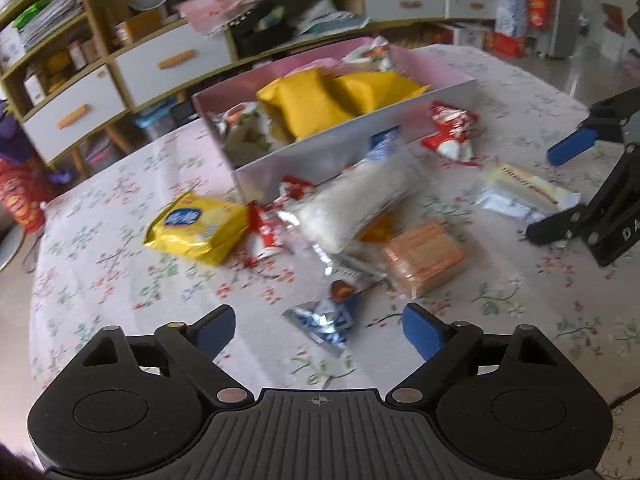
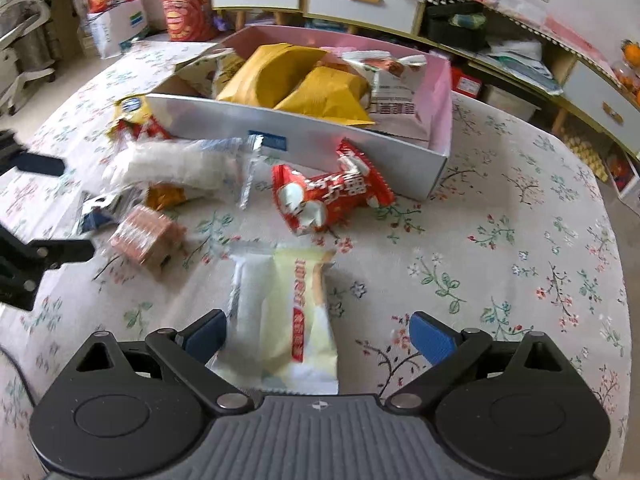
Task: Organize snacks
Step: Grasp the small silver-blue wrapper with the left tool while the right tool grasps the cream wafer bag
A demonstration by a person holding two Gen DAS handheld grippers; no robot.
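A pink and white box holds yellow bags and other snacks. Loose snacks lie in front of it on the floral tablecloth. My left gripper is open just above a small blue and silver wrapper, not touching it. My right gripper is open around a pale yellow and white packet lying flat on the cloth. Red packets, a white rice-cracker pack, an orange wafer block and a yellow bag lie between.
Shelves with white drawers stand behind the table. Red bags sit on the floor. The tablecloth right of the box is bare. The table edge runs along the left in the left wrist view.
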